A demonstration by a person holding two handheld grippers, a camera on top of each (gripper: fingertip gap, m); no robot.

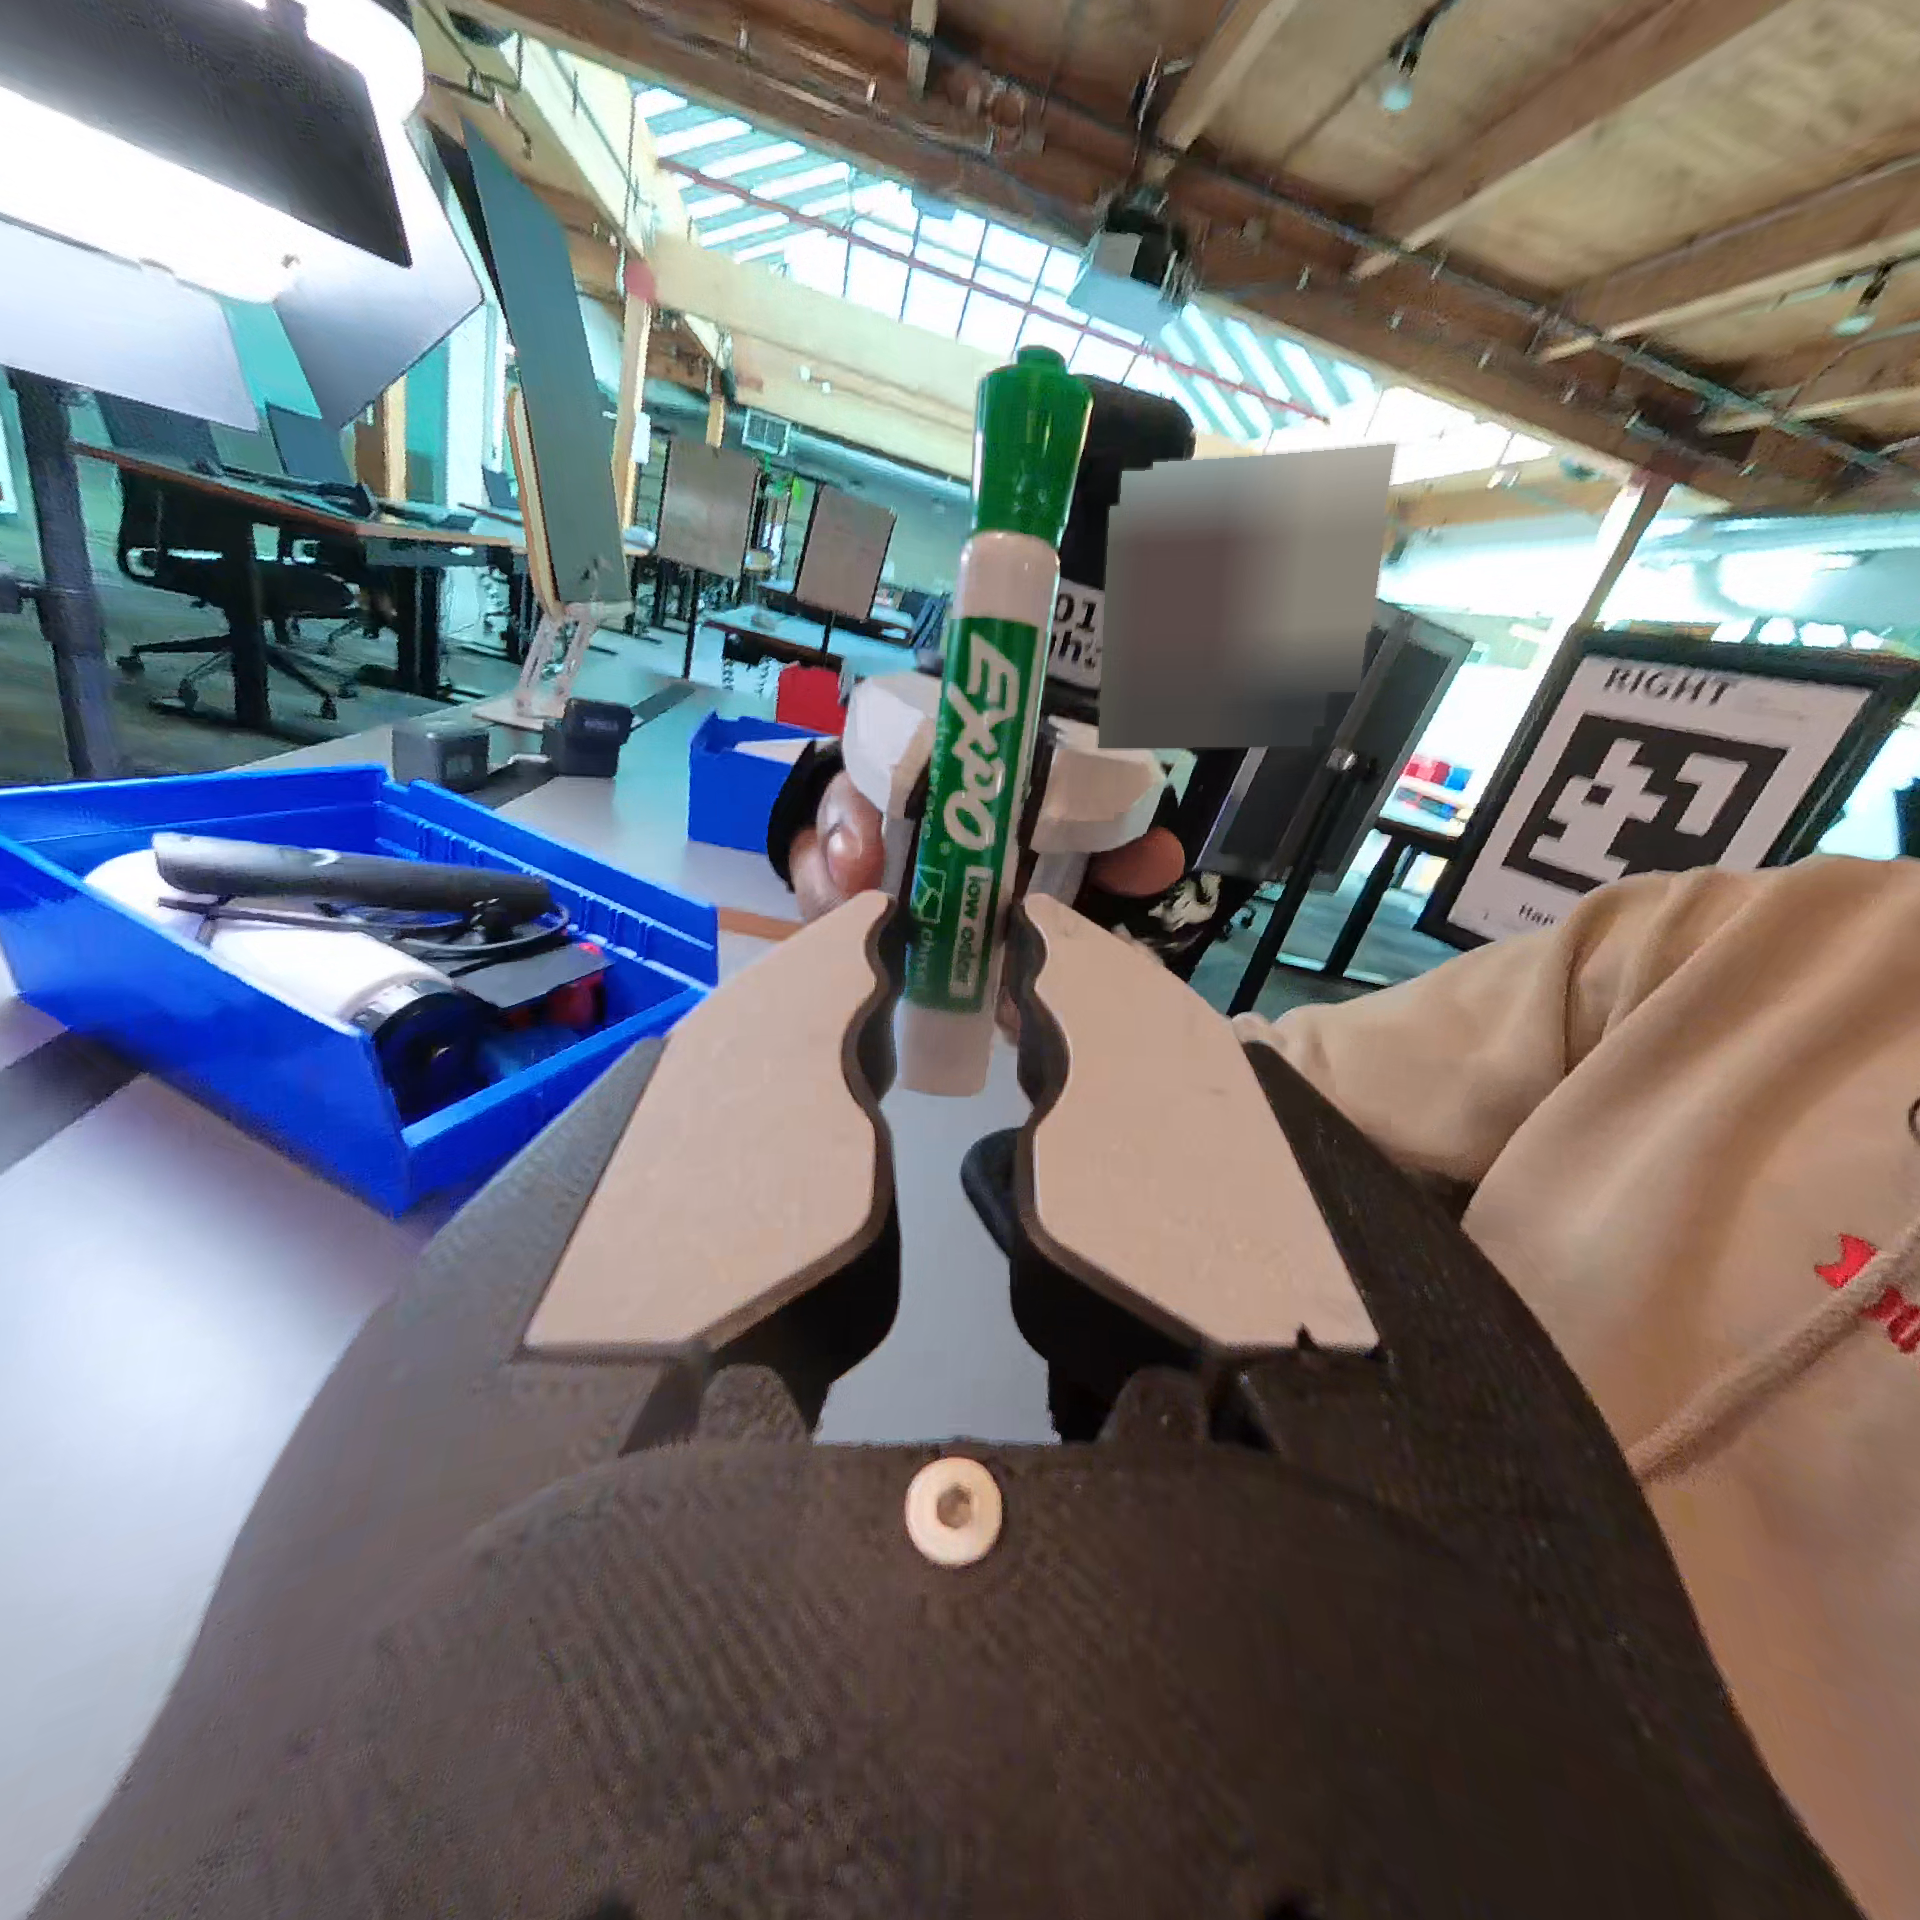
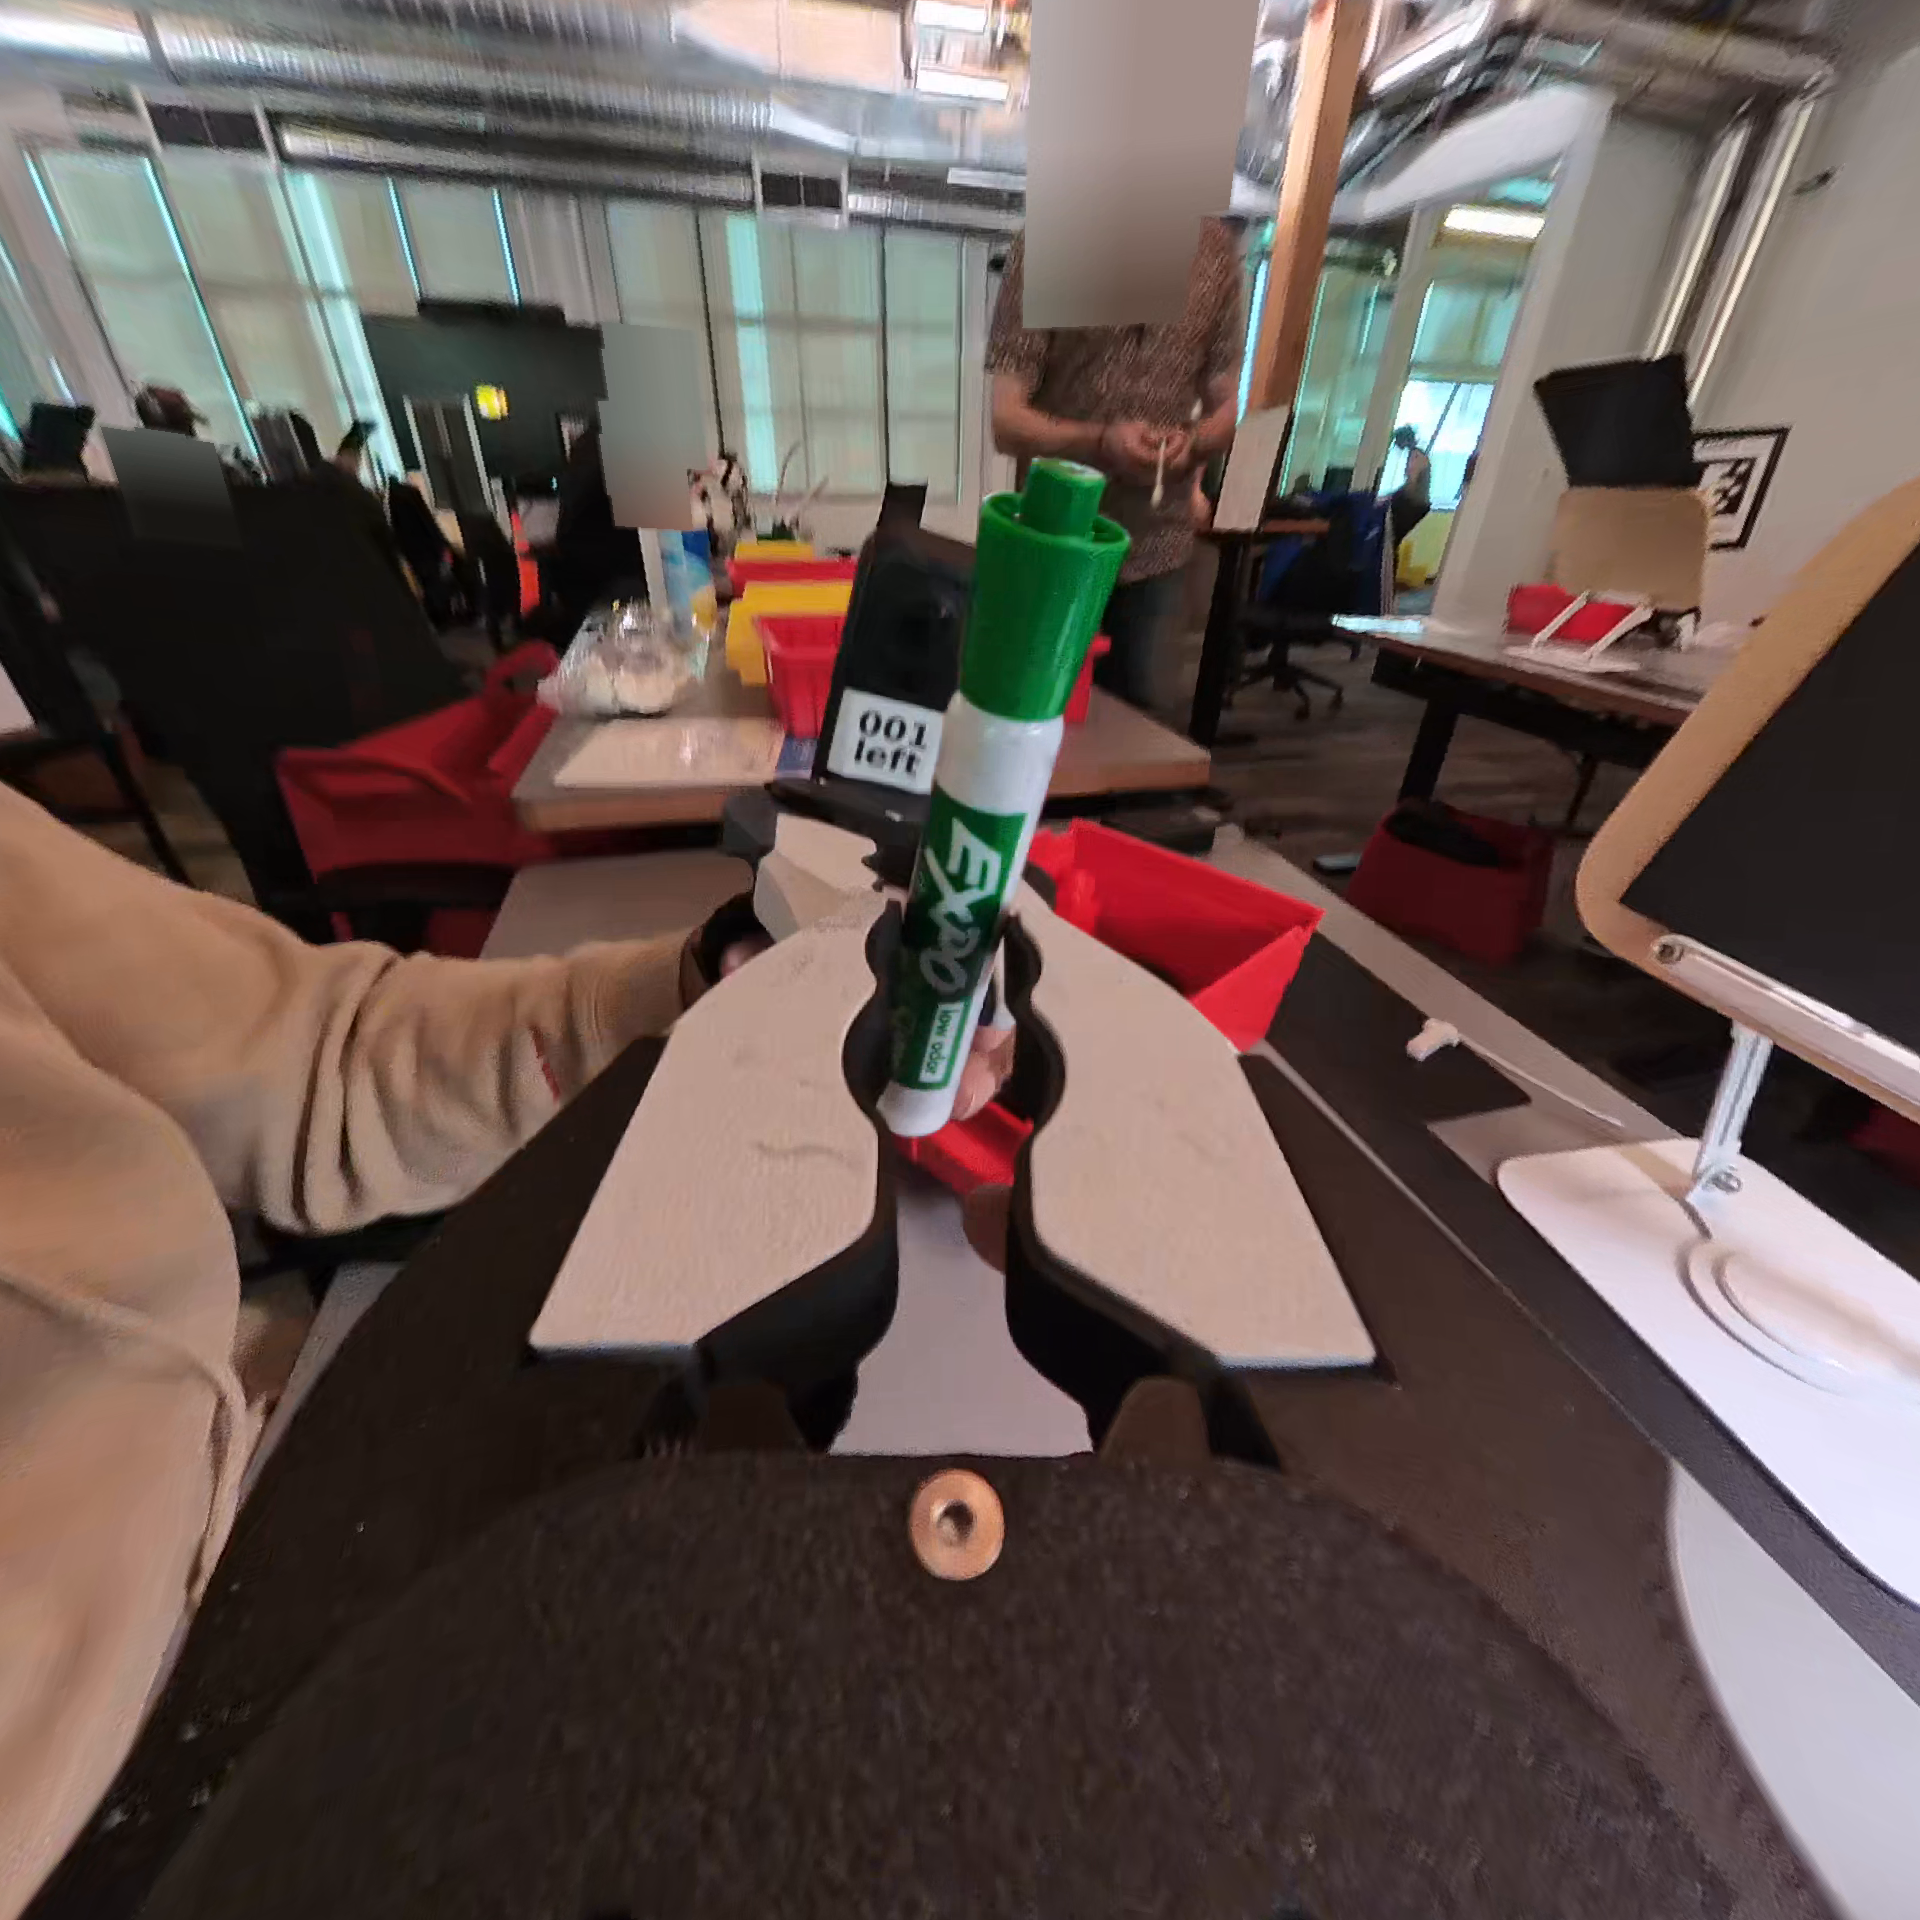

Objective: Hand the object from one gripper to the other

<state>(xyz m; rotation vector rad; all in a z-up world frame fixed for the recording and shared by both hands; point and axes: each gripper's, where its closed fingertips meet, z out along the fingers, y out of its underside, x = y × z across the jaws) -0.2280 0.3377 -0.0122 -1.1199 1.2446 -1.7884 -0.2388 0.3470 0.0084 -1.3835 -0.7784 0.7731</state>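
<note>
2 hand-held grippers, left point(image 1: 951, 997) & right point(image 2: 951, 1013), both clamp upright green marker point(image 1: 987, 707).

Black gripper point(image 1: 951, 977), grey fingers point(image 1: 727, 1132); beige sleeve point(image 2: 312, 1060).

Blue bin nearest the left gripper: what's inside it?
A white roll, a black tool across it, thin cables, something red. The bin wall hides the bottom.

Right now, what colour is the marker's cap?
Green, on the marker; the cap shows best in the right wrist view.
</note>
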